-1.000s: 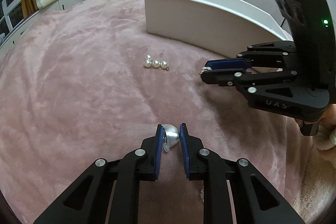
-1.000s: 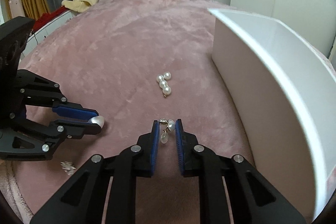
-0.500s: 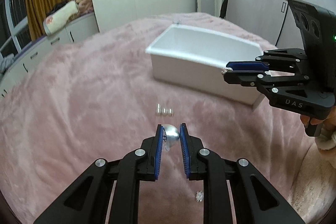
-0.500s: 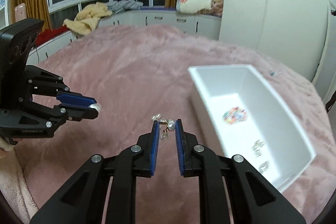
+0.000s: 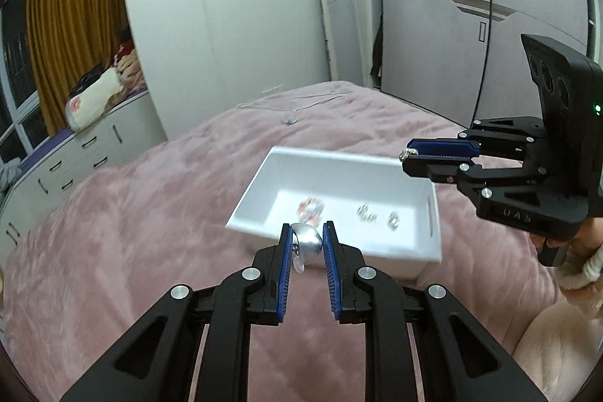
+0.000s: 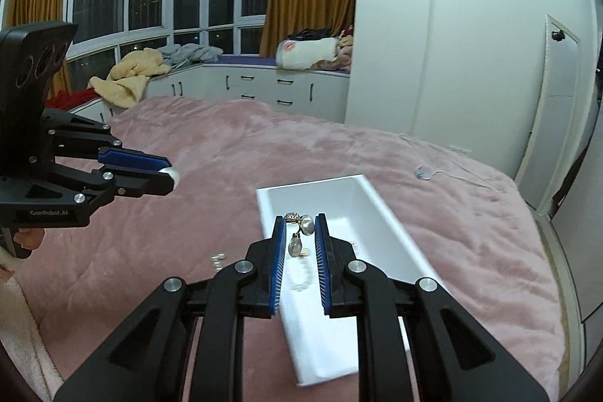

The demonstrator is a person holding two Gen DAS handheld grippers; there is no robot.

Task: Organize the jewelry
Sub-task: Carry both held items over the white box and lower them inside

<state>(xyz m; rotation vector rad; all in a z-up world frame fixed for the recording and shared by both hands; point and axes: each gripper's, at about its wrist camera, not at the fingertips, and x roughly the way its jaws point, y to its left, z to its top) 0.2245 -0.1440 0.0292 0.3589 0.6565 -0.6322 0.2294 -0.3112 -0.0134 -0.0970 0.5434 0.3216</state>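
Pink plush bedspread [image 5: 132, 213] is filling the lower half of both views, its nap soft and rumpled, and a white rectangular tray [image 5: 433, 213] with smooth straight walls is sitting on it near mid-frame. The left gripper [image 5: 306, 243], black with ribbed blue pads, is pinching a rounded silver earring [image 5: 307, 240] right at its fingertips, low in the centre of the left view, over the tray's near rim. The right gripper [image 6: 298, 232] is clamping a pearl drop earring [image 6: 301, 230] between its tips, one pearl dangling between the pads, above the tray's far end in the right view. Small blurred trinkets [image 5: 367, 213] are lying on the tray floor. The left tool's body is reading "GenRobot.AI" at the left edge of the right view.
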